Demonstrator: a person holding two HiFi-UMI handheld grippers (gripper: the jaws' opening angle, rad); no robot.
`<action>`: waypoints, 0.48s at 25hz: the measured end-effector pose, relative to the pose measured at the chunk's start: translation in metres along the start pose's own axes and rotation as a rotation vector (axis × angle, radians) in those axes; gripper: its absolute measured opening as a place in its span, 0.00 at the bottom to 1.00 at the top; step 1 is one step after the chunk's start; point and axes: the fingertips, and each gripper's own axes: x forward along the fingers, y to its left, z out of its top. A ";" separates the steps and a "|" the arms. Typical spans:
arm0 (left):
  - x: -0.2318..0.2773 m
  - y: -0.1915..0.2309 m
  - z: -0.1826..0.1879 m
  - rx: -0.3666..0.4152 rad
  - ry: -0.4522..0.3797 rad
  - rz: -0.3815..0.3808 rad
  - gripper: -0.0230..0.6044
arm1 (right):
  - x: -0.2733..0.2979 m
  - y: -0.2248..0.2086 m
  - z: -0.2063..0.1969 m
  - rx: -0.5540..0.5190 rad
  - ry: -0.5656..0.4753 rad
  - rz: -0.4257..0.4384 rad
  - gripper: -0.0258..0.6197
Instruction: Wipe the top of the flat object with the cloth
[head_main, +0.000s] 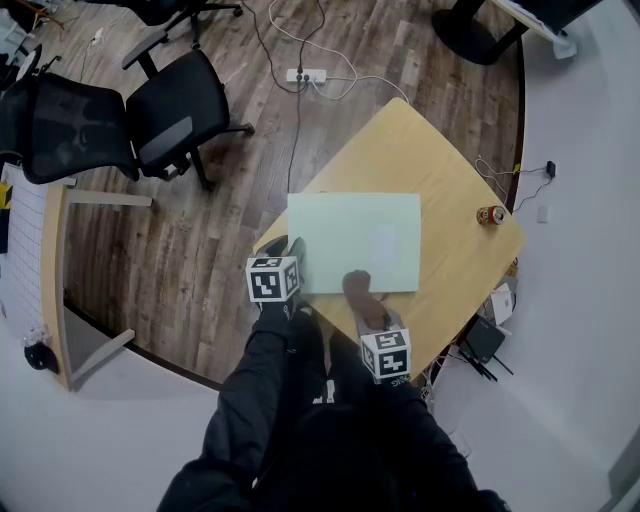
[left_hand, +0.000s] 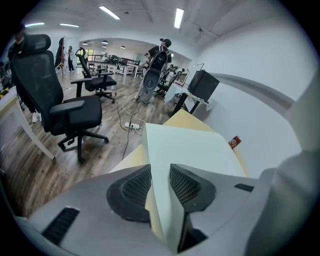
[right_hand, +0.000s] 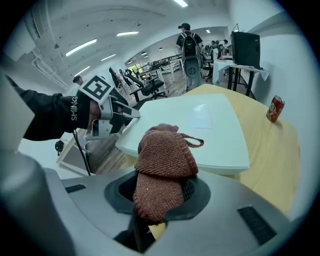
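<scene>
Tan table (head_main: 400, 140) beneath pale board (head_main: 355, 235), brown cloth (head_main: 361, 296)

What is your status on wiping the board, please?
Left claw shut on board, near-left corner. Right claw shut on brown cloth, at board's near edge. Can stands off the board, clear of path.

One desk (head_main: 400, 150), one pale green flat board (head_main: 355, 240), one brown cloth (head_main: 362, 295), one drink can (head_main: 490, 215), and two tongs: left tongs (head_main: 296, 248), right tongs (head_main: 372, 312).
</scene>
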 end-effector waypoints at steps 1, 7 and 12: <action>0.000 0.000 0.000 0.000 0.000 -0.002 0.26 | -0.006 0.002 0.007 -0.005 -0.016 0.010 0.22; -0.002 0.000 0.000 -0.009 -0.001 -0.011 0.25 | -0.016 0.003 0.093 -0.038 -0.175 0.043 0.22; -0.001 -0.001 0.001 -0.006 0.005 -0.027 0.25 | 0.015 -0.011 0.158 -0.049 -0.243 0.018 0.22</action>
